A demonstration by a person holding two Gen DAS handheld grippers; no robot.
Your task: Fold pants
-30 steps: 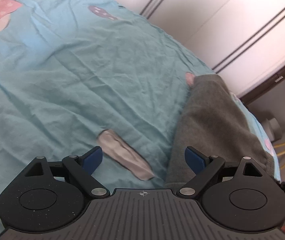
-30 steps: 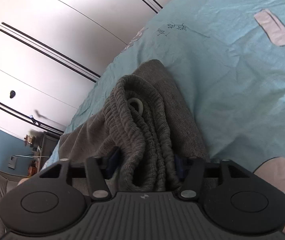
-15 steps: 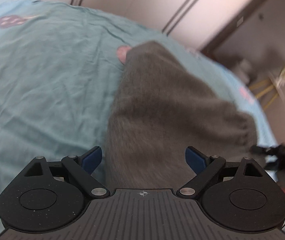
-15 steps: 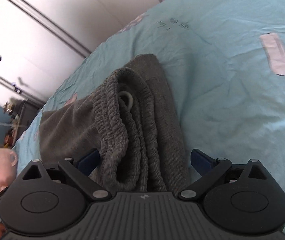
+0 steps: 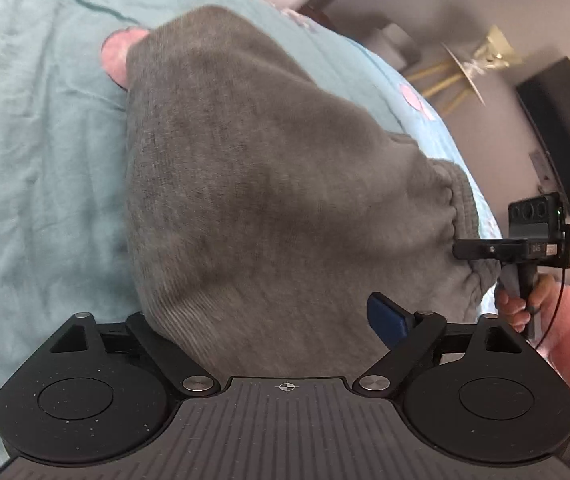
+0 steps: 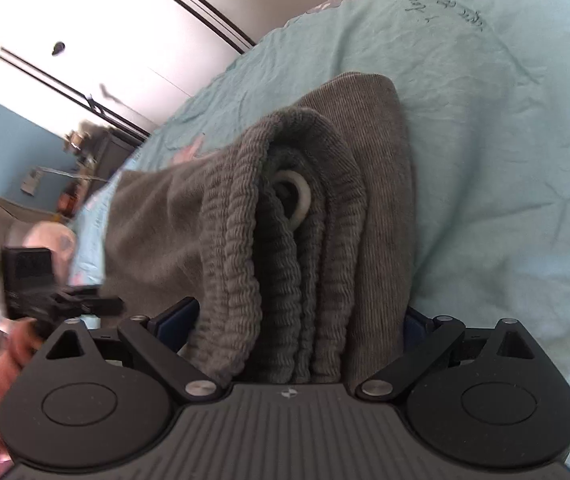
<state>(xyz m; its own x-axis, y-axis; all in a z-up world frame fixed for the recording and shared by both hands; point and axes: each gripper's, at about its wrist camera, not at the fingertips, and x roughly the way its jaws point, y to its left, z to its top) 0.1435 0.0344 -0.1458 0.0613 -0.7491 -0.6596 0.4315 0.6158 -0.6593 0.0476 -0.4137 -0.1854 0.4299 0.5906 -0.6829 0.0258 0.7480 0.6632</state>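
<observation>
Left gripper (image 5: 273,320) jaws wide, closing slightly, astride pants (image 5: 269,184) fold; right gripper (image 6: 297,320) jaws wide astride waistband at 6 o'clock; close squarely, gathering all layers.

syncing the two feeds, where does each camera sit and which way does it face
Left wrist: on the left tool, looking down over the grey pants; the right tool and a hand show at right.
Right wrist: on the right tool, facing the pants' waistband; the left tool shows at left.
Shared: pants, teal bedsheet.
</observation>
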